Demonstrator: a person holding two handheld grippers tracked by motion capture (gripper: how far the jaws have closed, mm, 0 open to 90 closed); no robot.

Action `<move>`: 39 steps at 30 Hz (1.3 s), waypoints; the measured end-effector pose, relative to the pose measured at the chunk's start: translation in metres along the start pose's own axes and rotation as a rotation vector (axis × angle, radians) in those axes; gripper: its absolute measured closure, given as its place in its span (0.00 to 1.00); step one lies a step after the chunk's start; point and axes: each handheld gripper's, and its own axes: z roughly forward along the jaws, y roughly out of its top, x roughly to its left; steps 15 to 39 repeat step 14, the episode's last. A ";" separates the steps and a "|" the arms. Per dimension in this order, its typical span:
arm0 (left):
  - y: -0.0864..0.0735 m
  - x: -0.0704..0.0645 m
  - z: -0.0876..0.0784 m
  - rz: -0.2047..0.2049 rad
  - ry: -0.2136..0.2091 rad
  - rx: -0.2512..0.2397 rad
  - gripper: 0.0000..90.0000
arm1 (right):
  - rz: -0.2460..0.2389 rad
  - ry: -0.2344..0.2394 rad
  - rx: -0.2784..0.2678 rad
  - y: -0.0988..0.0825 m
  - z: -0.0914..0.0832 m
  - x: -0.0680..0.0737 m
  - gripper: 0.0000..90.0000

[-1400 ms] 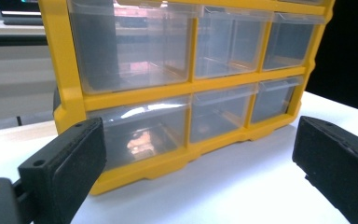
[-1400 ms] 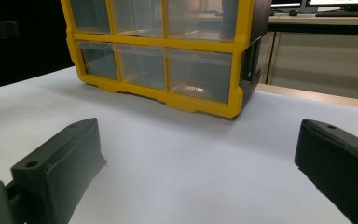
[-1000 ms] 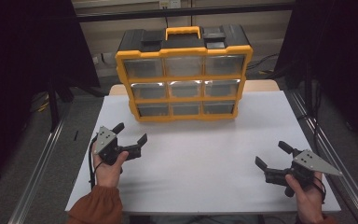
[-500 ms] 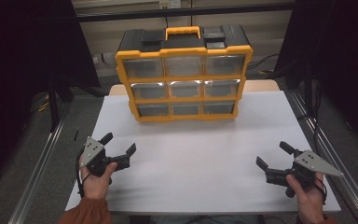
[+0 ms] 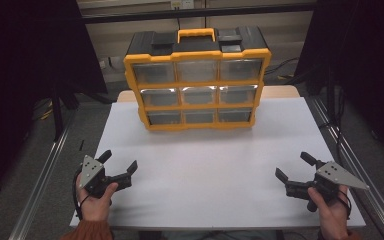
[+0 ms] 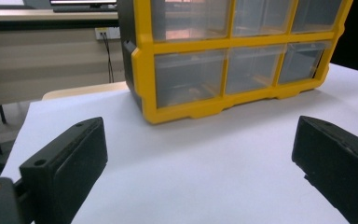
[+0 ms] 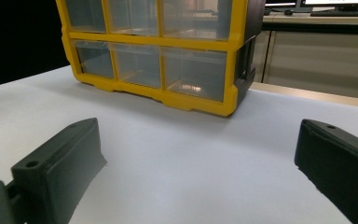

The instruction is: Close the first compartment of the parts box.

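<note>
White covering spreads across the tabletop [image 5: 210, 170]. At the near left corner, the left hand-held gripper [image 5: 118, 167] rests with jaws spread, empty. Far centre stands a yellow-and-black plastic organiser with nine clear drawers [image 5: 198, 80]. Near right, the right hand-held gripper [image 5: 293, 166] gapes too, holding nothing.

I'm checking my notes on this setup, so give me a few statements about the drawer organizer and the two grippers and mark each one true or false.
1. The yellow drawer organizer has nine clear drawers. True.
2. The left gripper is shut on a drawer. False: its jaws are open and apart from the organizer.
3. The right gripper is open. True.
4. The organizer's handle is black. False: it is yellow.
</note>
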 end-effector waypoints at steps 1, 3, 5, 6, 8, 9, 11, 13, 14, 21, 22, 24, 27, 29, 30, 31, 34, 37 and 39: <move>0.001 0.001 -0.001 -0.003 0.005 -0.006 0.04 | 0.000 0.000 0.000 0.000 0.000 0.000 0.01; 0.002 0.001 0.000 -0.002 -0.003 -0.014 0.04 | 0.001 0.001 0.006 0.000 0.000 0.000 0.01; 0.004 0.000 0.001 -0.014 -0.003 -0.028 0.04 | -0.009 0.005 0.011 0.000 0.001 0.001 0.01; 0.005 0.000 0.001 -0.001 0.001 -0.028 0.04 | -0.019 0.008 0.010 0.000 0.002 0.001 0.01; 0.005 -0.002 0.002 -0.005 0.000 -0.025 0.04 | -0.018 0.005 0.010 0.000 0.002 0.001 0.01; 0.005 -0.002 0.002 -0.005 0.000 -0.025 0.04 | -0.018 0.005 0.010 0.000 0.002 0.001 0.01; 0.005 -0.002 0.003 -0.002 0.004 -0.023 0.04 | -0.016 0.008 0.010 0.000 0.002 0.001 0.01; 0.005 -0.002 0.003 -0.007 -0.008 -0.020 0.04 | -0.015 0.004 0.012 0.000 0.002 0.001 0.01; 0.005 -0.003 0.004 -0.004 -0.007 -0.018 0.04 | -0.016 0.006 0.012 0.000 0.002 0.001 0.01; 0.005 -0.003 0.004 -0.004 -0.007 -0.018 0.04 | -0.016 0.006 0.012 0.000 0.002 0.001 0.01; 0.005 -0.003 0.004 -0.004 -0.007 -0.018 0.04 | -0.016 0.006 0.012 0.000 0.002 0.001 0.01; 0.005 -0.003 0.004 -0.004 -0.007 -0.018 0.04 | -0.016 0.006 0.012 0.000 0.002 0.001 0.01; 0.005 -0.003 0.004 -0.004 -0.007 -0.018 0.04 | -0.016 0.006 0.012 0.000 0.002 0.001 0.01; 0.005 -0.003 0.004 -0.004 -0.007 -0.018 0.04 | -0.016 0.006 0.012 0.000 0.002 0.001 0.01; 0.005 -0.003 0.004 -0.004 -0.007 -0.018 0.04 | -0.016 0.006 0.012 0.000 0.002 0.001 0.01; 0.005 -0.003 0.004 -0.004 -0.007 -0.018 0.04 | -0.016 0.006 0.012 0.000 0.002 0.001 0.01; 0.005 -0.003 0.004 -0.004 -0.007 -0.018 0.04 | -0.016 0.006 0.012 0.000 0.002 0.001 0.01; 0.005 -0.003 0.004 -0.004 -0.007 -0.018 0.04 | -0.016 0.006 0.012 0.000 0.002 0.001 0.01; 0.005 -0.003 0.004 -0.004 -0.007 -0.018 0.04 | -0.016 0.006 0.012 0.000 0.002 0.001 0.01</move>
